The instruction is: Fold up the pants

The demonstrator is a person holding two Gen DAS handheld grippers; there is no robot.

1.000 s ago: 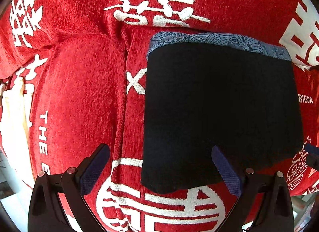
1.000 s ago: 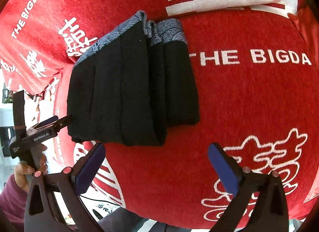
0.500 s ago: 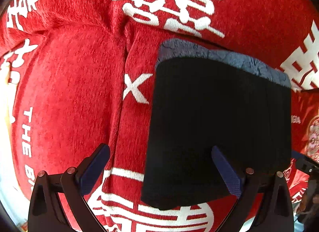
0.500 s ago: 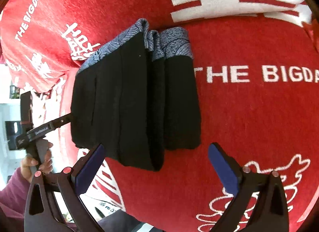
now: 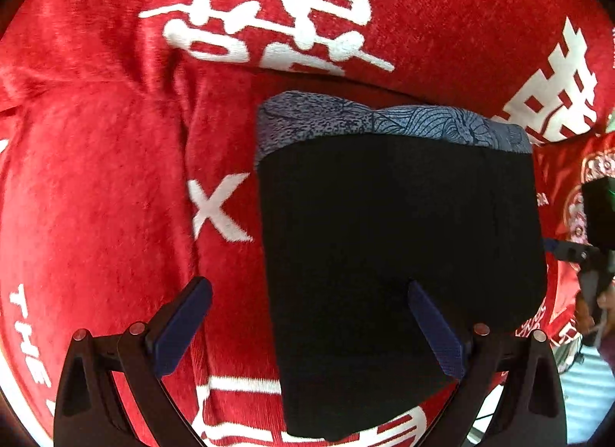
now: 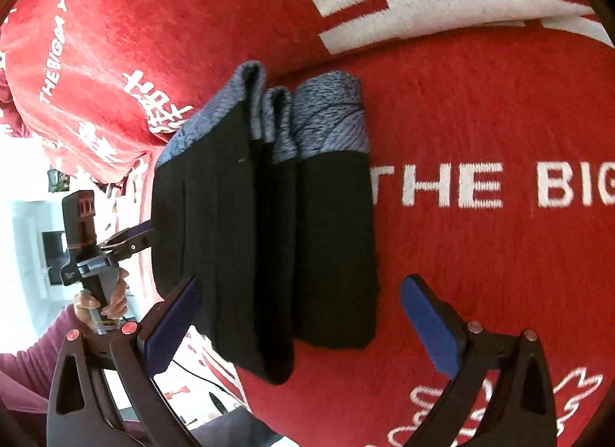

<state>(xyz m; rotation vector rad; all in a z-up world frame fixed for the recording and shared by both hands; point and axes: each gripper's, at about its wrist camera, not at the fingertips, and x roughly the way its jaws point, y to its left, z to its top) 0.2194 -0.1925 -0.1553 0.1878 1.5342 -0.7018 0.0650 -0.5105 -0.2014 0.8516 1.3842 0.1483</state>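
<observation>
The black pants (image 5: 399, 254) with a blue-grey patterned waistband (image 5: 384, 124) lie folded in a compact stack on the red blanket. In the right wrist view the pants (image 6: 269, 239) show several stacked folds, waistband (image 6: 326, 120) at the far end. My left gripper (image 5: 307, 301) is open and empty, its right finger over the near part of the pants. My right gripper (image 6: 300, 301) is open and empty, straddling the near end of the stack. The left gripper also shows in the right wrist view (image 6: 130, 239), at the stack's left edge.
A red blanket (image 5: 96, 177) with white characters and lettering covers the soft surface (image 6: 499, 120). Its edge falls off at the lower left of the right wrist view, with floor and a cable below (image 6: 192, 374). The right gripper's body (image 5: 592, 251) shows at the right.
Both grippers have moved closer to the folded pants, which now fill more of each view. The pants have not changed shape. Both grippers stay open.
</observation>
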